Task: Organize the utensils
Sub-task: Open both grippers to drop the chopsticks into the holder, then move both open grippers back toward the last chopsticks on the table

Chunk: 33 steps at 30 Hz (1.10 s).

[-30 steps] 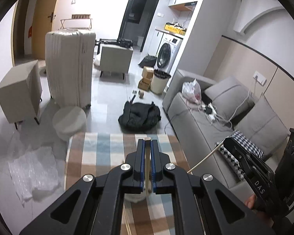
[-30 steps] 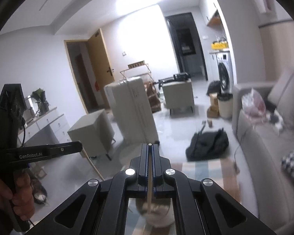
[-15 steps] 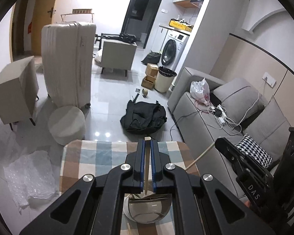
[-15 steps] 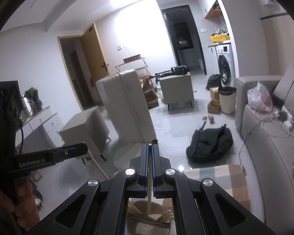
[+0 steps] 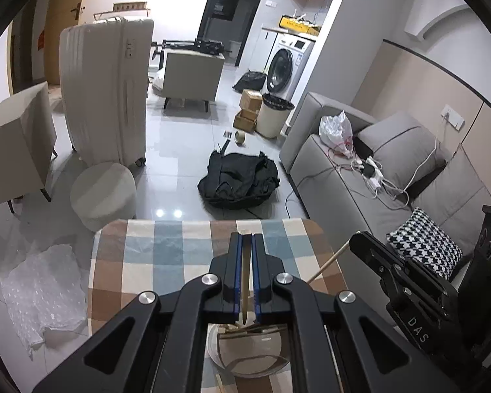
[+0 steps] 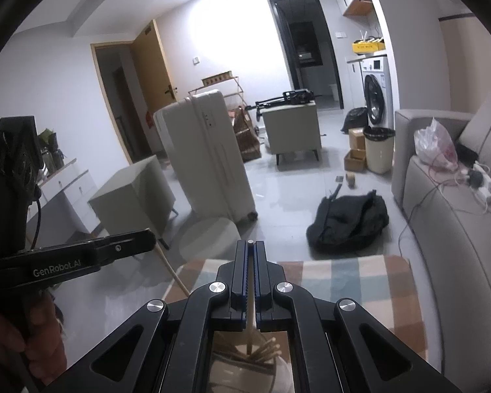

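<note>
Wooden chopsticks, one clamped in each tool, are what I am tracking here. Against the frames from a second ago, both views have tipped downward: the checked cloth on the desk (image 5: 154, 262) now fills more of the lower frame, and the pale cup (image 5: 252, 357) that was only a sliver at the bottom edge shows its rim and inside. My left tool (image 5: 246, 275) is closed tight on a flat wooden chopstick (image 5: 244, 281), its tip pointing down over the cup mouth at lower centre. In the right wrist view, my right tool (image 6: 251, 281) is likewise pressed together on a thin chopstick (image 6: 250, 330), whose lower end hangs among a bundle of chopsticks (image 6: 262, 352) already standing in the cup at the bottom of the frame; I cannot tell whether it touches them. Each tool shows at the other view's edge, stick poking out. My reading: both sticks have been carried down to the holder and are about lined up for release, so this pair is nearly stowed. Neither has been let go yet.
</note>
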### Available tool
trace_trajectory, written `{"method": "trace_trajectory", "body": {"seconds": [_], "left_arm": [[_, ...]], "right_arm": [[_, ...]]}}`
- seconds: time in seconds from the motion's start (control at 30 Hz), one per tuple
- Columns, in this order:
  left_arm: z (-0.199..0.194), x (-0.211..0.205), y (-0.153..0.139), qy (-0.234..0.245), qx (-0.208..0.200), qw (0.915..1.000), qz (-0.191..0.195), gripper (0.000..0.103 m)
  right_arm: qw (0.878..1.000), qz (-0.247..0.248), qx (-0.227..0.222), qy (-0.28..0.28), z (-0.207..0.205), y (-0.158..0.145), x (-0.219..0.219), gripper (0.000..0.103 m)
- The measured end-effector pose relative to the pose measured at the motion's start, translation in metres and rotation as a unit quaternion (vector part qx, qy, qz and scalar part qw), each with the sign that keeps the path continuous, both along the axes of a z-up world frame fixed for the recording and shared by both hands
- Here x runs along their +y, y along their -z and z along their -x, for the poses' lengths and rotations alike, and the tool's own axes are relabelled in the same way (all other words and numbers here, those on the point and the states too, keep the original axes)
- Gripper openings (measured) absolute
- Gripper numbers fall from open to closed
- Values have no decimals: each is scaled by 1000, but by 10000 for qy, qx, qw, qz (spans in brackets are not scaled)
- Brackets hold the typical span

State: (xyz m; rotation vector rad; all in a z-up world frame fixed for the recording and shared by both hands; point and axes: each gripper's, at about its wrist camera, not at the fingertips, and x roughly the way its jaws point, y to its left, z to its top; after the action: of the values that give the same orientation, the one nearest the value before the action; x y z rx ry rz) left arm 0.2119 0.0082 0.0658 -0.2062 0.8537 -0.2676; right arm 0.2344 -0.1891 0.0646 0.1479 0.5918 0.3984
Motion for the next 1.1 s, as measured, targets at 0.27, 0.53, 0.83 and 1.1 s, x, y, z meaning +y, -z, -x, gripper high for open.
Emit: {"method": "trace_trajectory", "body": {"seconds": [0.27,0.53,0.83,1.1], "left_arm": [[1,-7,5,324,398,9987,-22,4],[18,0,-4,68,412,9990,-142,41],[56,5,-8,-325,311,9980,-451,61],[94,-1,-11,-457,16,9968,-650,62]], "right_arm": [[9993,44,356,-135,3,12,3,6],[9979,-187,617,35,26,16,-18,25],[9979,-270,551,231,69,1,-35,46],[9988,-254,418,72,108,-9,-34,49]]}}
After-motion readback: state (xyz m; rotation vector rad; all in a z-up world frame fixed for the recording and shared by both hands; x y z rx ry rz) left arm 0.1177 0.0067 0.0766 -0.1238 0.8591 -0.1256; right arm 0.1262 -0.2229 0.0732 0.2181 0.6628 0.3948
